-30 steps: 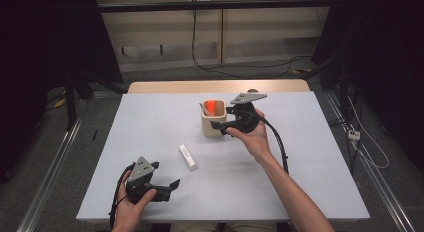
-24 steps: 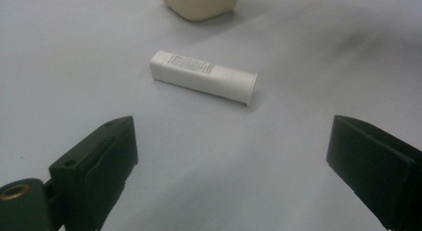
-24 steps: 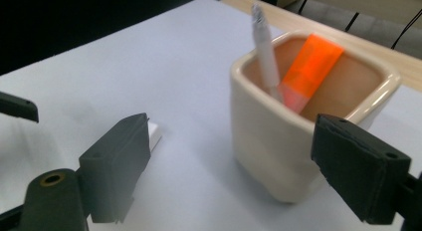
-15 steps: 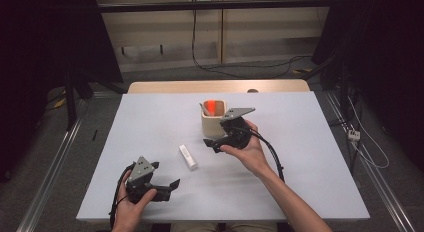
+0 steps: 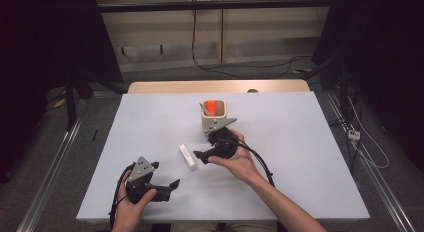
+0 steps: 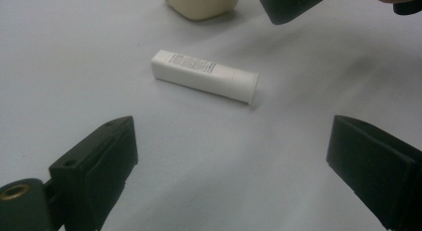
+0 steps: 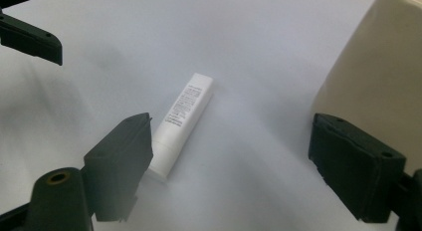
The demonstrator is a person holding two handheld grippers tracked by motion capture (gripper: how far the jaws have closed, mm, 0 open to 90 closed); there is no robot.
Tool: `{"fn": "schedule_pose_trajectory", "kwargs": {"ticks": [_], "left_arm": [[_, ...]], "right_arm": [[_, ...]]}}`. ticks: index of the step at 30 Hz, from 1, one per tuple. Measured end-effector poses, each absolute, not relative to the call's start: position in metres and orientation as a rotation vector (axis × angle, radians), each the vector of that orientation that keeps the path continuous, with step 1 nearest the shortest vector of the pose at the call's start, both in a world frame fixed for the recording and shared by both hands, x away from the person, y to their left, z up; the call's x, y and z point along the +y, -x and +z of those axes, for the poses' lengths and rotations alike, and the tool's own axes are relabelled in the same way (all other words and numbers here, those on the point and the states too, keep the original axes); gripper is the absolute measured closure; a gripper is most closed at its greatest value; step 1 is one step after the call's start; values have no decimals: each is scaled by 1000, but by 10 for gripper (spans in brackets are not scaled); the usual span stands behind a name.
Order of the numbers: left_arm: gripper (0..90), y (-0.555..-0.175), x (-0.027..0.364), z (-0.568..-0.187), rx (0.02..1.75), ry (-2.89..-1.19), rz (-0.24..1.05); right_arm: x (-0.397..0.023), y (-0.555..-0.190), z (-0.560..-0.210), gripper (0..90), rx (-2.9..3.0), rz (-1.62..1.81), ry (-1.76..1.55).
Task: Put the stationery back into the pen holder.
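White tube [image 7: 183, 122], cap end hidden (right gripper [image 7: 231, 166])

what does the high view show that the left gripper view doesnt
High view alone: the orange item inside the beige holder, both forearms, the left gripper seen from outside, and the floor with its cables. Left gripper view alone: the printed text on the white tube, close up between that gripper's wide-open jaws. Both share the tube, the holder, the white table and the right gripper nearing the tube.
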State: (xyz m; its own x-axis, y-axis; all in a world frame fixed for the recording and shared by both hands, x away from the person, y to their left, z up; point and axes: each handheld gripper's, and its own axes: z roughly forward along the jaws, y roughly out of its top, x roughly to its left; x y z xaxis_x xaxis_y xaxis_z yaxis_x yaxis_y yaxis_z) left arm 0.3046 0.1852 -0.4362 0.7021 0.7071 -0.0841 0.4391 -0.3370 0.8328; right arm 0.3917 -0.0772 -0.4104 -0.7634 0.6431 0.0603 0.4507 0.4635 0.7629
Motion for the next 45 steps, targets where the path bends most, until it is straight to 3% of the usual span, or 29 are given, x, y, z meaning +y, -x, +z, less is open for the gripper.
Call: {"fn": "schedule_pose_trajectory", "kwargs": {"ticks": [22, 33, 43, 45], "left_arm": [[58, -305, 185, -437, 874, -1991, 363], [58, -305, 185, -437, 867, -1995, 370], [58, -305, 185, -437, 868, -1993, 369], [58, -305, 185, -437, 869, -1993, 369]], "right_arm": [[-35, -388, -431, 421, 2604, 1025, -1093], [-19, -385, -439, 487, 2621, 930, -1165], [-17, -384, -441, 671, 2603, 867, -1173], [-18, -386, -441, 674, 2609, 872, -1175]]}}
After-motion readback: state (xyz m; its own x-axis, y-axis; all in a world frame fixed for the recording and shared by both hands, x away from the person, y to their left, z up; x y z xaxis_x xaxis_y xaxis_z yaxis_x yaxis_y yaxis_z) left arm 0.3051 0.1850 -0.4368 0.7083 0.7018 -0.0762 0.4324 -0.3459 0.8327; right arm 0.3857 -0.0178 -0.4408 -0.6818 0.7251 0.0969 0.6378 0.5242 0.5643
